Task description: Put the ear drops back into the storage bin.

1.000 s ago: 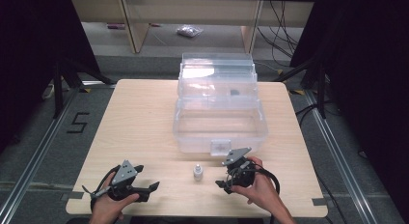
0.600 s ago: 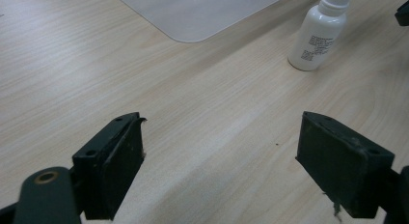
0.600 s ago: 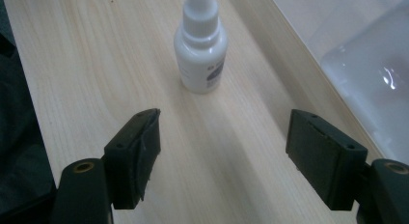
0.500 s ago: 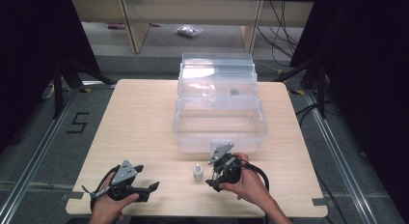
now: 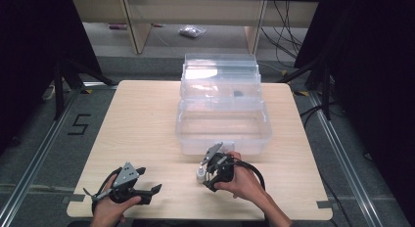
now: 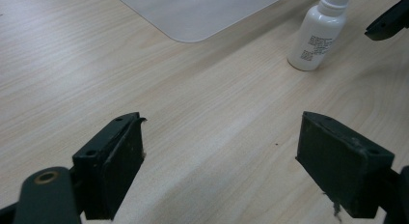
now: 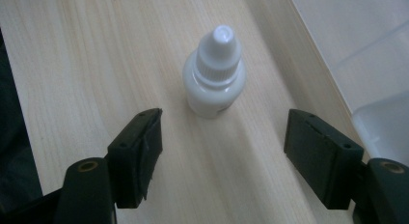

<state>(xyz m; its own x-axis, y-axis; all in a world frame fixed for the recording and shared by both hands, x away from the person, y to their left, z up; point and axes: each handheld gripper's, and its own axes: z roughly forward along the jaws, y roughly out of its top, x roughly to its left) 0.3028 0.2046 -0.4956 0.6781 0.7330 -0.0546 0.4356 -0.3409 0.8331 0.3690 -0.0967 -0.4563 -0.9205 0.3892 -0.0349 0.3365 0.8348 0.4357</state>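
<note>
A small white dropper bottle (image 5: 199, 174) stands upright on the wooden table (image 5: 147, 124), just in front of the clear box. My right gripper (image 5: 205, 176) is right beside it, pointing left at it. In the right gripper view the bottle (image 7: 215, 72) stands just ahead of the open gripper (image 7: 222, 132). Its jaws have just been closing a little and no pad touches the bottle. My left gripper (image 5: 149, 190) rests open near the front left edge with nothing in it. The left gripper view looks past its open gripper (image 6: 222, 147) to the bottle (image 6: 316, 38) farther off.
A clear plastic box (image 5: 222, 147) with its lid (image 5: 220, 73) raised behind it stands at the table's centre back. Its corner (image 6: 202, 11) lies ahead of the left gripper. A small dark item (image 5: 238, 94) lies in the upper tray. Bare wood spreads to the left.
My right gripper has slid left across the table, up to the bottle. The left gripper and the bottle have stayed put.
</note>
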